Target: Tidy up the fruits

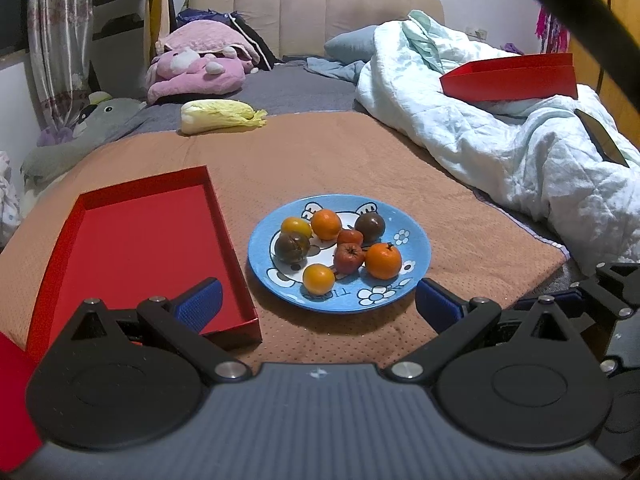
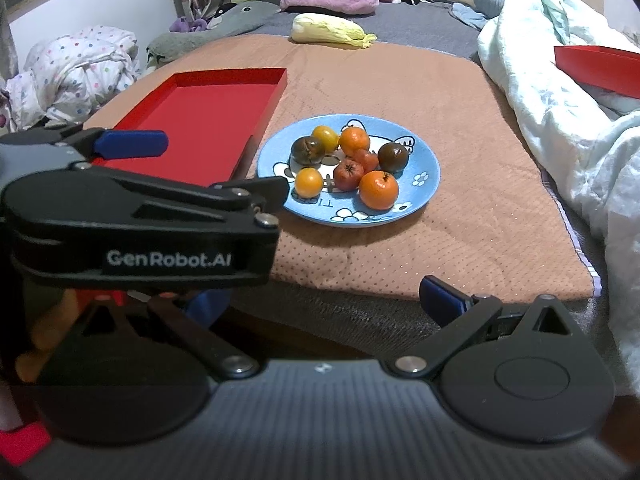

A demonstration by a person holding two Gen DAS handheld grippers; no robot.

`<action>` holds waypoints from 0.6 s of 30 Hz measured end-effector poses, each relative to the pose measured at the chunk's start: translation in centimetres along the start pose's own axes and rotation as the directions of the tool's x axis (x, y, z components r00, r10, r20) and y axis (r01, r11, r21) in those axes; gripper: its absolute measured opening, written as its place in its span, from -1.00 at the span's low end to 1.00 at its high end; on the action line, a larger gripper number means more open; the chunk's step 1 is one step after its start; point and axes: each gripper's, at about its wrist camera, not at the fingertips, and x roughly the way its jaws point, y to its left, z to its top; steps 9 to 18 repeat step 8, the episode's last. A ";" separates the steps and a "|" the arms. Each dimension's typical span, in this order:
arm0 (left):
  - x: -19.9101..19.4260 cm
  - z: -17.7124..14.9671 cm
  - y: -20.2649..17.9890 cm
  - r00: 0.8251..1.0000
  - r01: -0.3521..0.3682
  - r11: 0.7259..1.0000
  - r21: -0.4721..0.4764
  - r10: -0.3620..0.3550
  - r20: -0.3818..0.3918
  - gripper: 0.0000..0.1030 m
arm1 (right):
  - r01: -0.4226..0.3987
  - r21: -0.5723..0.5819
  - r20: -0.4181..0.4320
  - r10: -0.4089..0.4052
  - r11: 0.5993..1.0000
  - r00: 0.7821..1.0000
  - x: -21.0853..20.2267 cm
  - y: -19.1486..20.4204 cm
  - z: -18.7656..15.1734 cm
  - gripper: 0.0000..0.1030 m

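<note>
A blue cartoon plate (image 1: 416,258) (image 2: 426,168) sits on a brown blanket and holds several small fruits: orange tangerines (image 1: 383,260) (image 2: 378,189), yellow ones (image 1: 318,279), dark brownish ones (image 1: 370,225) and red ones (image 1: 349,258). An empty red shallow box (image 1: 144,248) (image 2: 208,112) lies just left of the plate. My left gripper (image 1: 318,304) is open and empty, hovering in front of the plate. My right gripper (image 2: 320,300) is open and empty near the blanket's front edge. The left gripper's body shows in the right wrist view (image 2: 132,216).
A napa cabbage (image 1: 220,117) (image 2: 328,29) lies at the blanket's far edge. A white crumpled quilt (image 1: 500,140) with another red box (image 1: 516,76) lies at the right. Plush toys (image 1: 196,72) are at the back left.
</note>
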 end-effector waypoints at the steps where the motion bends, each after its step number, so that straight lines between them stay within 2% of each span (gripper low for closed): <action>1: 0.0 0.0 -0.1 1.000 -0.007 1.000 0.003 0.007 0.002 1.00 | -0.001 0.001 0.000 0.001 1.000 1.000 0.0 0.0 0.0 1.00; 18: 0.1 0.0 0.0 1.000 -0.006 1.000 -0.011 0.006 -0.005 1.00 | -0.004 0.004 -0.003 0.004 1.000 1.000 0.2 -0.2 -0.2 1.00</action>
